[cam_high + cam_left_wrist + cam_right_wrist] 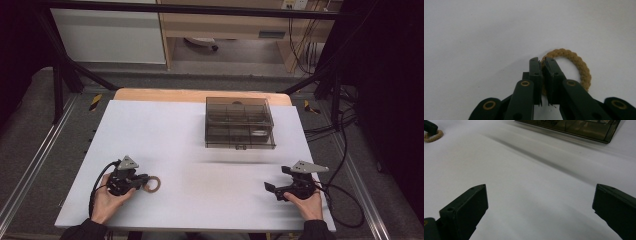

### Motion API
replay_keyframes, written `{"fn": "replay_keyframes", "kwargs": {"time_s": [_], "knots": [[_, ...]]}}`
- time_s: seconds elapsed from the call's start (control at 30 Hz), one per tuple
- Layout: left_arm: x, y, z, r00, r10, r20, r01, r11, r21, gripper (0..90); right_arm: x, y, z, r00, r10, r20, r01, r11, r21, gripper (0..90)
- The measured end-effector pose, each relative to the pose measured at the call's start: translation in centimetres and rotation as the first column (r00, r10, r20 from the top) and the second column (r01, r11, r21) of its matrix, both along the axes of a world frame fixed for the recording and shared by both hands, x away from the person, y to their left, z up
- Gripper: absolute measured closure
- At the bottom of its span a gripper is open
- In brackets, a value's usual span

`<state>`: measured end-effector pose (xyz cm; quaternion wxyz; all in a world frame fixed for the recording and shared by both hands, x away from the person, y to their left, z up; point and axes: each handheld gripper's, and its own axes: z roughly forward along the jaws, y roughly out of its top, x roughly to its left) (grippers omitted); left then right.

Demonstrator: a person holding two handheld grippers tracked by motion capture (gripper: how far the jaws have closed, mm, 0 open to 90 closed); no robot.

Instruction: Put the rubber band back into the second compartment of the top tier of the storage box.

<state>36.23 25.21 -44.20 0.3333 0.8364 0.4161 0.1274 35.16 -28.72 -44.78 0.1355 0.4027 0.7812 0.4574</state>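
**Left claw pinched on rope ring, right claw spread and idle**

Looks light and soft, this braided rope ring (574, 65): tan cord plaited into a loop, likely limp enough to sag or fold when lifted, rough enough not to slip. Best taken across the cord itself, one jaw inside the hole and one outside, anywhere along the loop. No fragility to worry over, judging by the weave.

Lying flat on the white table (200, 150) at about 7 o'clock from the table's centre, near the front edge. Well apart from the smoky clear box (239, 123) sitting at about 1 o'clock, lid down, dividers faintly visible inside.

Left claw (541, 65) closed onto the ring's near arc, jaws drawn nearly together with the cord nipped between their tips. Rest of the loop fanning out past the tips toward 1 o'clock in the left gripper view, resting on the table.

Right claw (275, 189) at about 5 o'clock on the table, jaws wide apart, nothing between them, bare table beneath. Ring far off toward 10 o'clock in the right gripper view.
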Motion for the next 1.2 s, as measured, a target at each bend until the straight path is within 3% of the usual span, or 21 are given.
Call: {"fn": "replay_keyframes", "kwargs": {"time_s": [0.63, 1.2], "knots": [[-0.3, -0.3, 1.2, 0.9999, -0.001, 0.017, 0.002, 0.9982, -0.060, 84.3, 0.0, 0.0, -0.1, 1.0000, 0.003, -0.001, -0.003, 1.0000, -0.005, 0.8], [-0.1, -1.1, 2.6, 0.9995, -0.003, 0.030, 0.005, 0.9974, -0.072, 84.3, 0.0, 0.0, 0.0, 1.0000, 0.001, -0.004, -0.001, 1.0000, -0.006, 0.8]]}}
